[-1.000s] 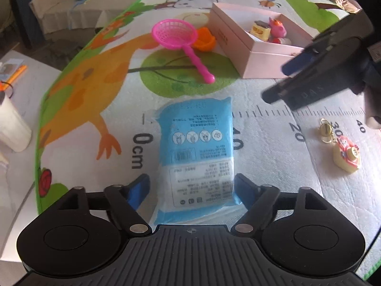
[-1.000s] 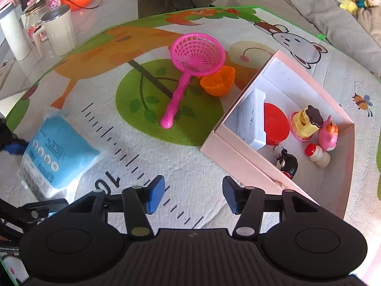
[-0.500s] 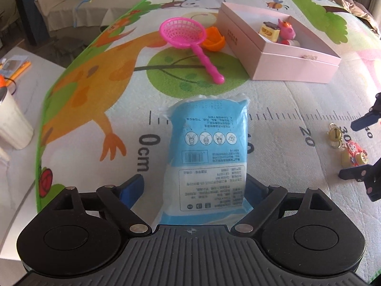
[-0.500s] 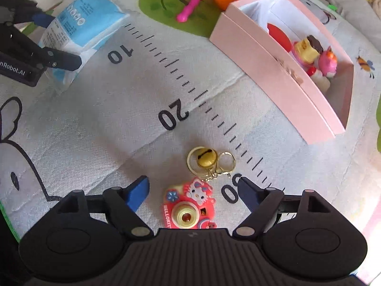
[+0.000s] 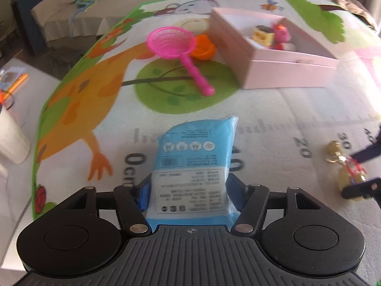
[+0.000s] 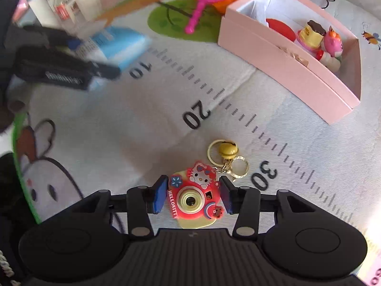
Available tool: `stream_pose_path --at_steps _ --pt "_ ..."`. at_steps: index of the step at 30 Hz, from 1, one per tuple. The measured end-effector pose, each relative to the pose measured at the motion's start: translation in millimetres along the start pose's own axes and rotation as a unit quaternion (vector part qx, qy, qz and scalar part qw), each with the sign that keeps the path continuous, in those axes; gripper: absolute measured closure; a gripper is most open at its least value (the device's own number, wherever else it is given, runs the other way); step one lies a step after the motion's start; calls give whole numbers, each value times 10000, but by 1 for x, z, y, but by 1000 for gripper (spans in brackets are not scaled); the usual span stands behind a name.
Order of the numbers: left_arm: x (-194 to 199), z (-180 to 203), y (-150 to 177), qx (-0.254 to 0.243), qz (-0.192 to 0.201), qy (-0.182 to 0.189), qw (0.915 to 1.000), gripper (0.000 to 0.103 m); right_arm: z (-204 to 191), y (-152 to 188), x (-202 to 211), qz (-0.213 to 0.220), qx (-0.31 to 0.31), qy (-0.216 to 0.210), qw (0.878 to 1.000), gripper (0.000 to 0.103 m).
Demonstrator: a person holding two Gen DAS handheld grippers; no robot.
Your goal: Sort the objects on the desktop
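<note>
Down on the play mat (image 5: pixel 273 119), left wrist view first: the left gripper (image 5: pixel 188 196) has its jaws pulled in tight on both sides of the blue packet (image 5: pixel 193 164), squeezing its near end while the far end pokes out over the printed ruler. Past it lie a pink scoop (image 5: pixel 177 50) with an orange cup (image 5: pixel 203 48) tucked behind, and the pink box (image 5: pixel 288 71) with a few small toys inside. Off at the right edge you can just see the camera keychain (image 5: pixel 352 174) between the other gripper's dark fingers, pretty blurry though.

Right wrist view: the right gripper (image 6: pixel 194 196) is closed down on the camera keychain (image 6: pixel 195 199), blue pads (image 6: pixel 160 196) touching both sides. Its bell and rings (image 6: pixel 227 153) trail forward by the 30 mark. The pink box (image 6: pixel 285 66) sits well ahead to the right, and the blue packet (image 6: pixel 119 45) is far left, blurred.
</note>
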State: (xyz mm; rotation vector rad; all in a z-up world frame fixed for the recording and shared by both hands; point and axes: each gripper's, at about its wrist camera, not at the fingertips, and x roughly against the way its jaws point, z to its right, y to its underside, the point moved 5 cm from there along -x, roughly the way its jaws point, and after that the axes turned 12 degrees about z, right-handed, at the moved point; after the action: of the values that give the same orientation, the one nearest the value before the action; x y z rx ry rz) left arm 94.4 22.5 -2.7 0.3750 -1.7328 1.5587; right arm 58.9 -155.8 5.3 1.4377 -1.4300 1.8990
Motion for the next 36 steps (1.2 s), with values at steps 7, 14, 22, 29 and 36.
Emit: stream_pose_path --at_steps 7,14,22,29,36 --pt "15 67 13 -608 59 1003 9931 32 19 14 29 795 -109 219 9965 28" --pt "6 83 10 -1001 227 362 9941 14 22 25 11 1241 -131 14 9922 28" --pt "12 82 6 -951 344 410 9940 39 0 23 8 1432 -25 -579 9880 40" --pt "38 88 -2 -1106 535 498 9912 45 2 32 14 1306 -239 -204 9909 51" --pt "67 111 -67 -1475 1453 553 9768 45 39 3 114 2206 -844 15 9717 51"
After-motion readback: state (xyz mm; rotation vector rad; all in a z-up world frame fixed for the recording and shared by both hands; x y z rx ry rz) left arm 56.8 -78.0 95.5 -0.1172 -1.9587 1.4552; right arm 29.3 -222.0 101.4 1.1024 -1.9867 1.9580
